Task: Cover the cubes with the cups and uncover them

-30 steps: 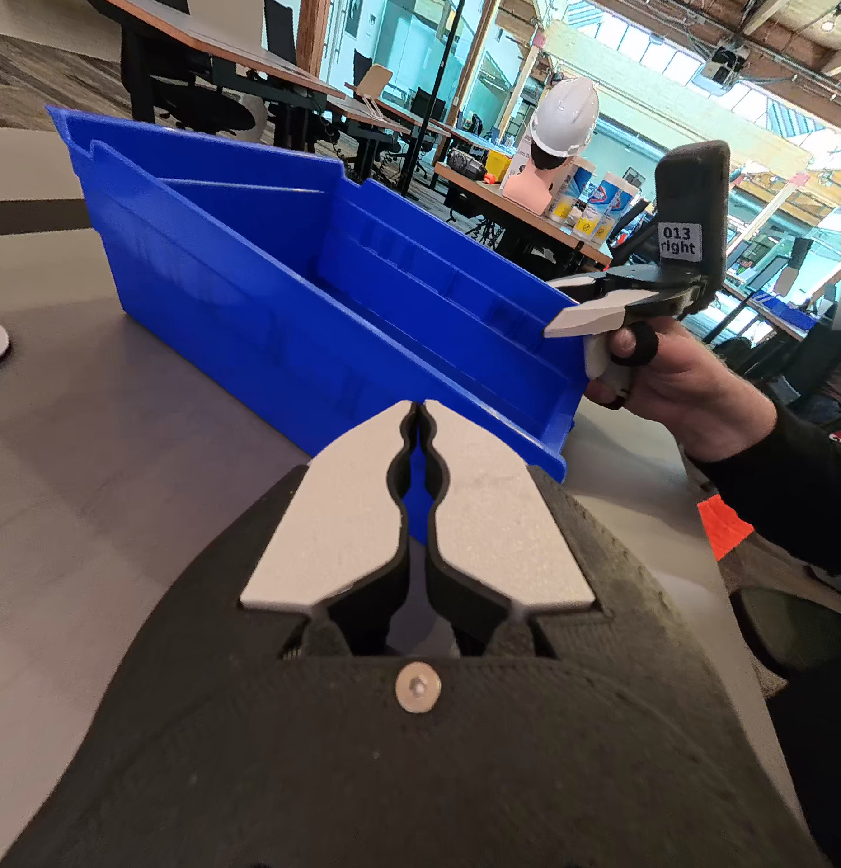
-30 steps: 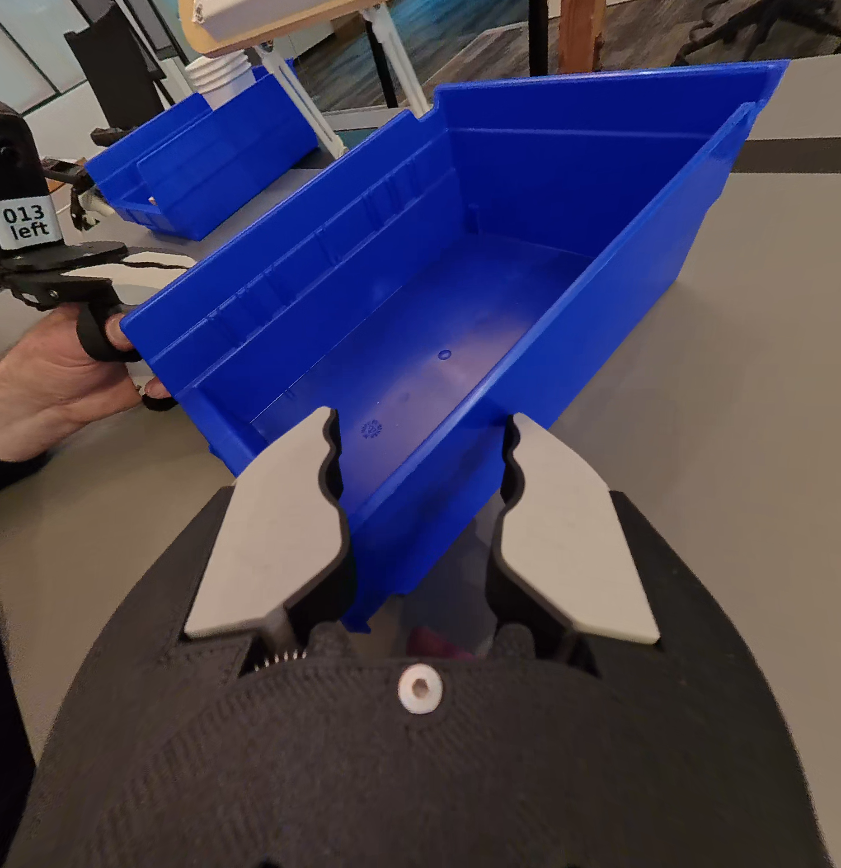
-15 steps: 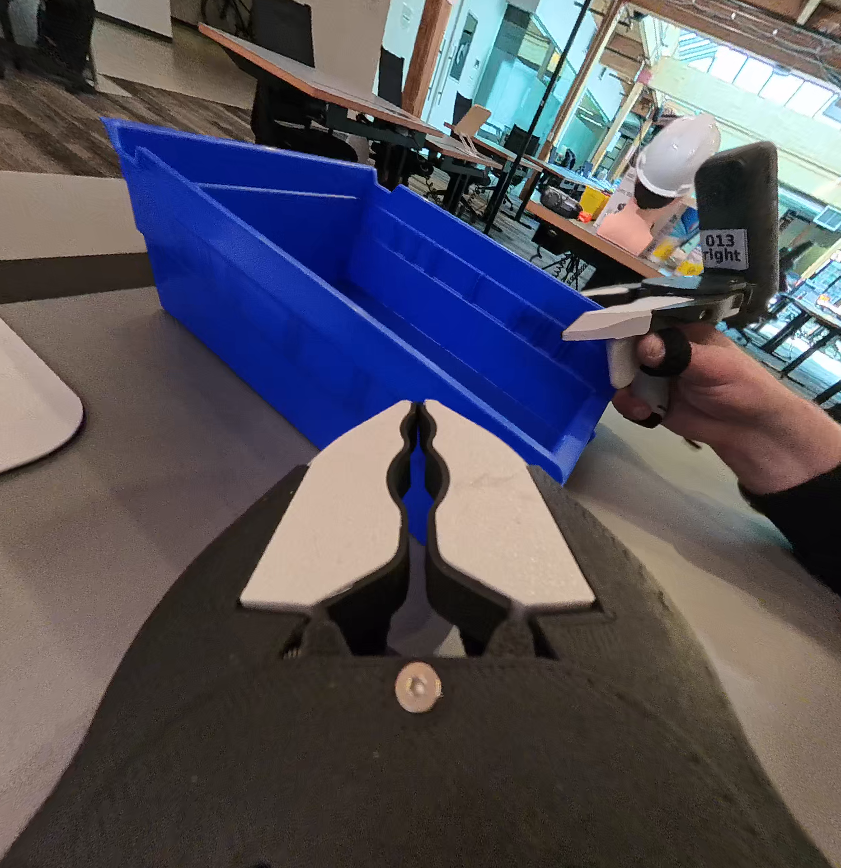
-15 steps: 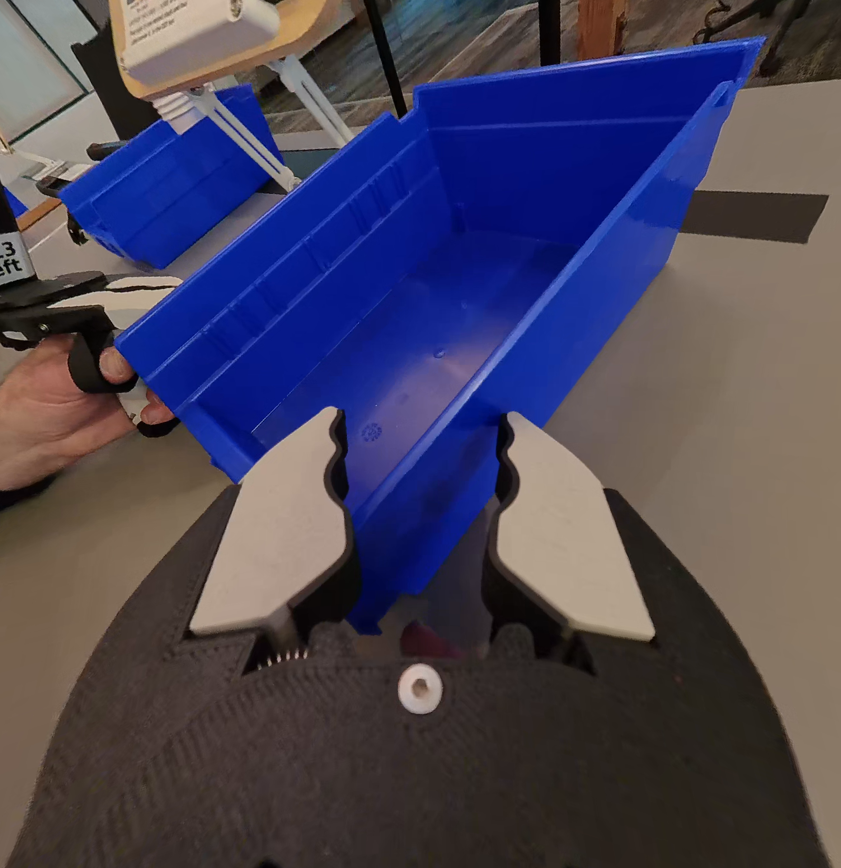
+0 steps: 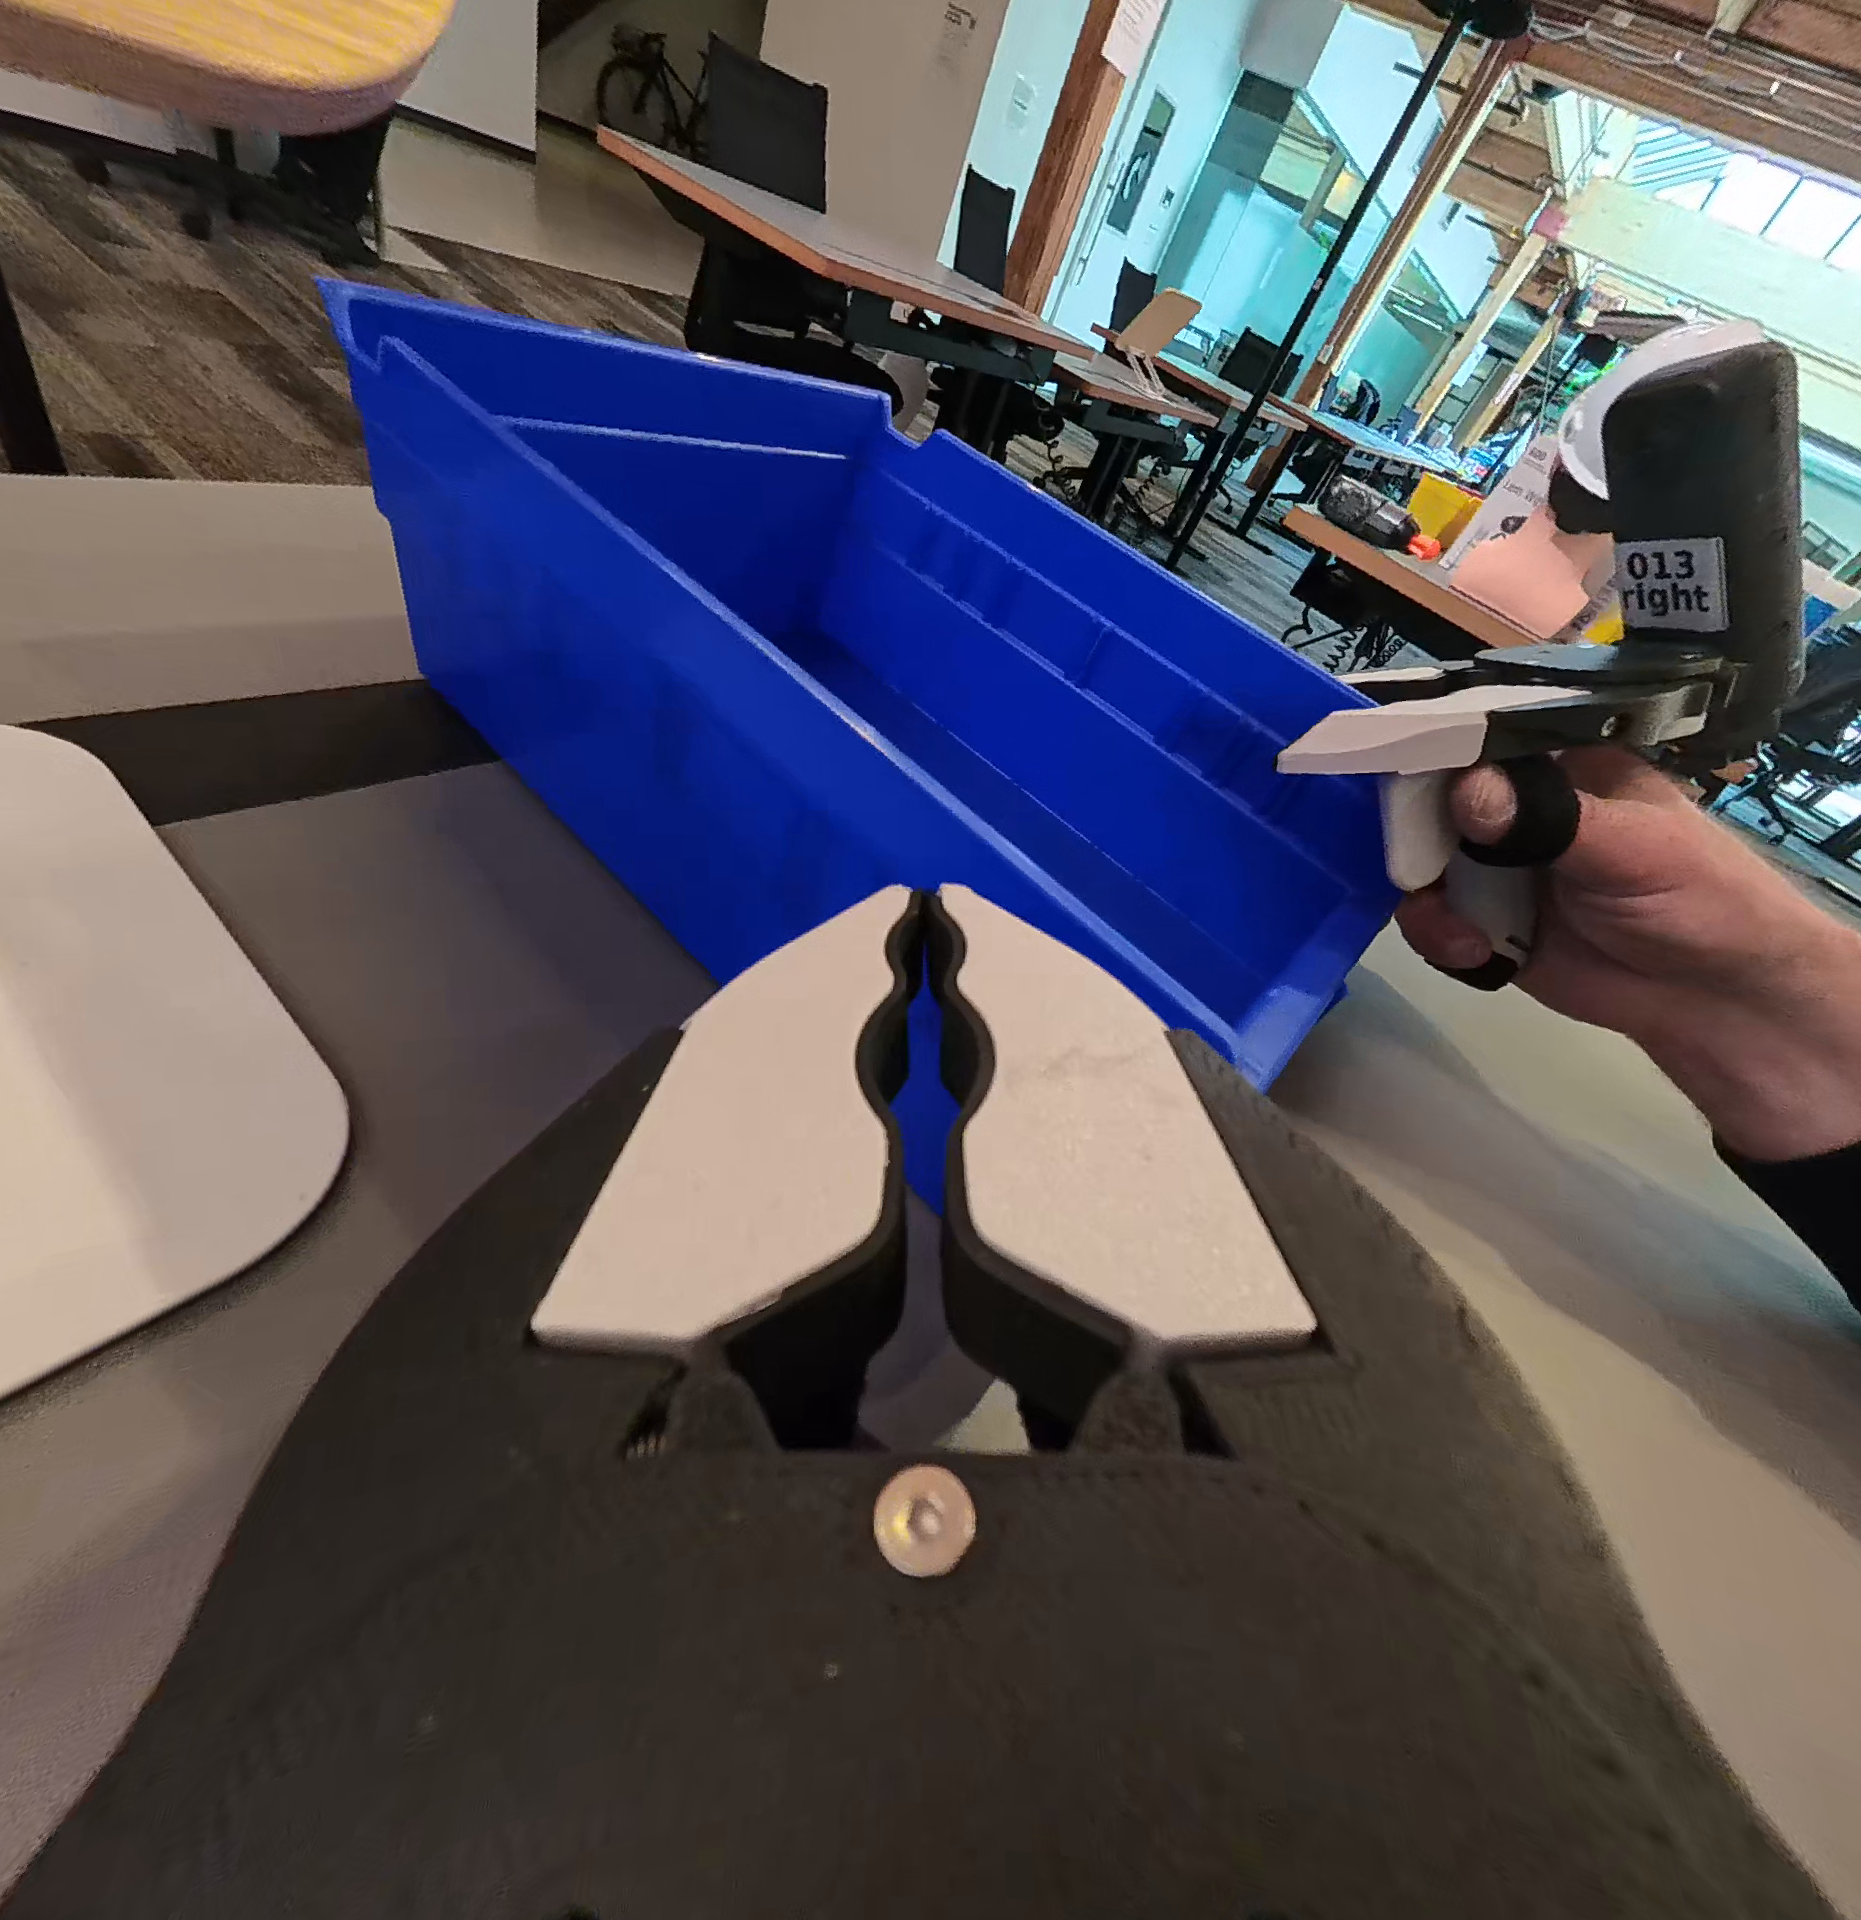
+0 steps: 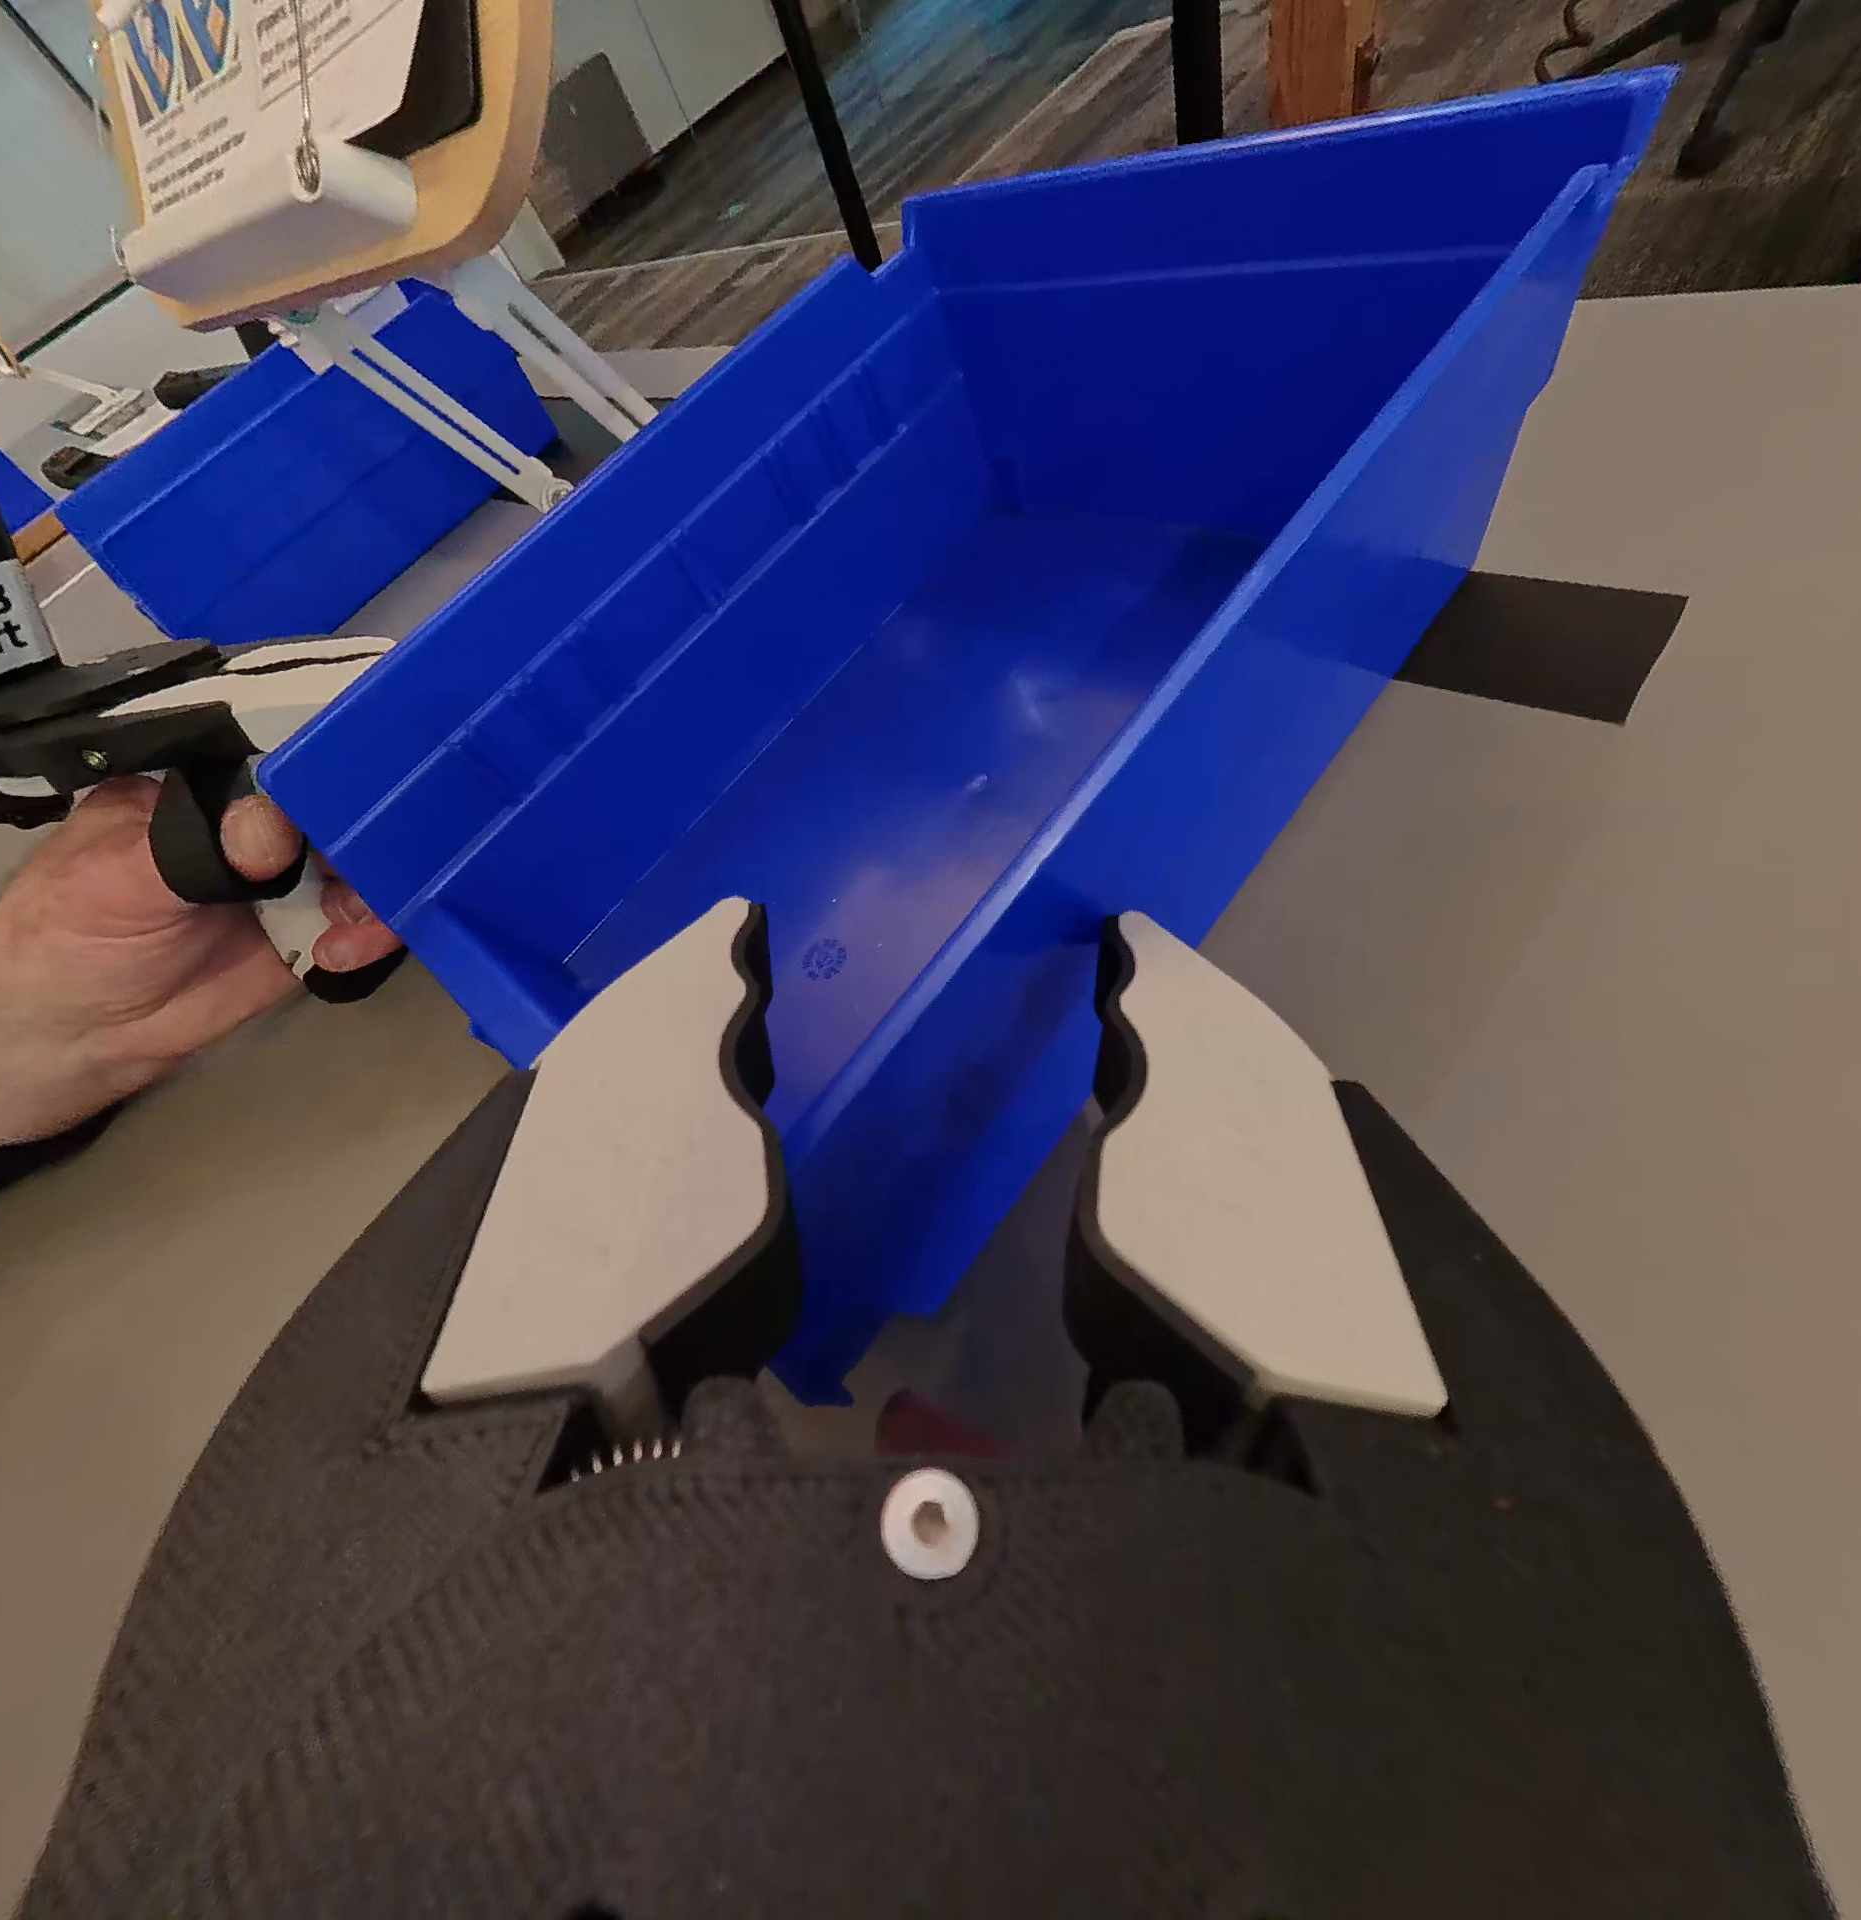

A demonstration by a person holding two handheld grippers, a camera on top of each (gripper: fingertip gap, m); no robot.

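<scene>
Cubes, cups: none is seen in either view, so their place cannot be told.

Bin (image 5: 697, 665): blue, long, open-topped, nothing in it; stood on the grey table (image 6: 1632, 1039).

Left gripper (image 5: 923, 925): fingers pressed almost together at the bin's near left corner, with a thin strip of blue pinched between them; a grip on the bin wall is judged likely.

Right gripper (image 6: 931, 920): jaws held wide apart, set astride the bin's near right corner; no contact with the wall can be made out.

Tape (image 6: 1549, 655): black strip, now laid bare on the table at the bin's right wall, where a second ago only its far end was seen past the bin's far corner.

White board (image 5: 95, 1039): left of the bin, far more of it shown than a second ago.

Second bin (image 6: 282, 499): blue, well beyond the bin's left wall.

Change noted: the bin and both grippers have been swung round over the table together. Covering is judged not to be in hand; the bin is being shifted, either as setting-up or as clearing away.
</scene>
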